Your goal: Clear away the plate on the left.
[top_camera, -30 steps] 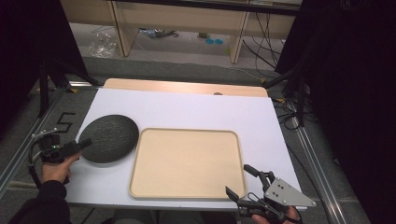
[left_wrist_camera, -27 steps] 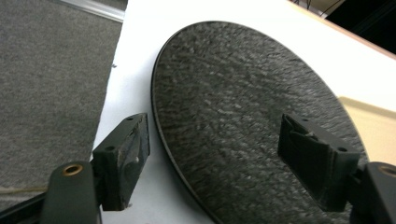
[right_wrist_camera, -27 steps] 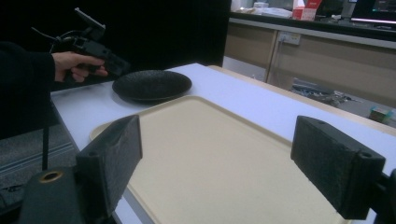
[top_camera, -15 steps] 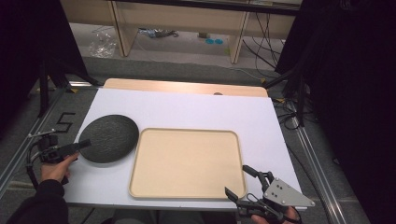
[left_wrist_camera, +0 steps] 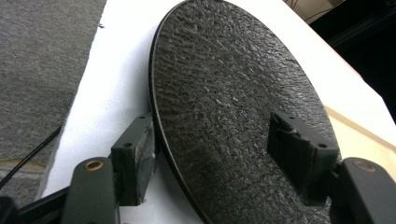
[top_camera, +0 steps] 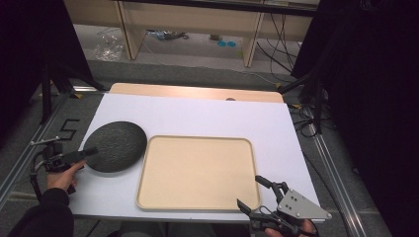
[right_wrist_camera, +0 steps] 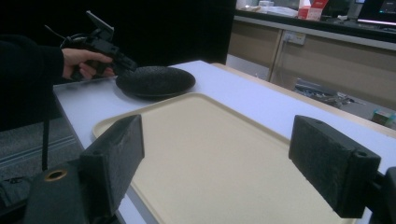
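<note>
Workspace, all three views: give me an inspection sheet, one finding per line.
Surface: white table, wooden strip along the far edge.
Job's things: dark textured plate lies flat left of the beige tray, which holds nothing.
Clutter: nothing seen on the table.
Grippers: left gripper straddles the plate's near rim, one jaw above and one below, jaws just been closing, not yet pressing. Right gripper open at the tray's near right corner.
Cables: black cables on the floor beyond the table.
Surroundings: wooden shelving, dark curtains at both sides.
</note>
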Demonstrator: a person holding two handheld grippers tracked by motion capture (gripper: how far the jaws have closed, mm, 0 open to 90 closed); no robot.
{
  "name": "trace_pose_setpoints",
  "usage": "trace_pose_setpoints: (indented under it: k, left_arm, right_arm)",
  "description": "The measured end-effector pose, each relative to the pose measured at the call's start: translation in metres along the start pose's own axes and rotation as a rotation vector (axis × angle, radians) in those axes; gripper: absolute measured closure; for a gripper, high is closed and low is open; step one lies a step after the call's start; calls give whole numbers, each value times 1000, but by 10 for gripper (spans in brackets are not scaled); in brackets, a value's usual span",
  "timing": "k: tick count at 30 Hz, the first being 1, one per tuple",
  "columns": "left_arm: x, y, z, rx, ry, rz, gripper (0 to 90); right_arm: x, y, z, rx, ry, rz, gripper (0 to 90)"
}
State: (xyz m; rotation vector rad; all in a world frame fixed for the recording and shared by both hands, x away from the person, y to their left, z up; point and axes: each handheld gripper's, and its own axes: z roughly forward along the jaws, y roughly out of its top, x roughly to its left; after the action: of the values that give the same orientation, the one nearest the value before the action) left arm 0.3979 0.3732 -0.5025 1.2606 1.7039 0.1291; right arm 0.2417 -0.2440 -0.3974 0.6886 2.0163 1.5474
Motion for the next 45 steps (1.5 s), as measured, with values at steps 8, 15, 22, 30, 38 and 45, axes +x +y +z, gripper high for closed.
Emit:
trace_pose_setpoints:
  k: [8,15,22,30,38,45]
  left_arm:
    - [1,-2,3,1,-2,-34,373]
    - [2,-6,2,-25,36,-79,544]
    - [10,-4,0,-17,41,-146,700]
    - [20,-4,-4,15,-69,-286,776]
    - [21,0,-11,-6,-171,-357,848]
    - [11,3,-17,-46,-161,-332,868]
  right_arm:
    - [1,-1,2,8,23,-11,195]
    - [2,0,3,2,24,-11,196]
    - [2,0,3,17,20,-17,198]
    - [2,0,3,22,27,-16,199]
    - [2,0,4,27,36,-18,199]
    - [2,-1,4,24,37,-21,199]
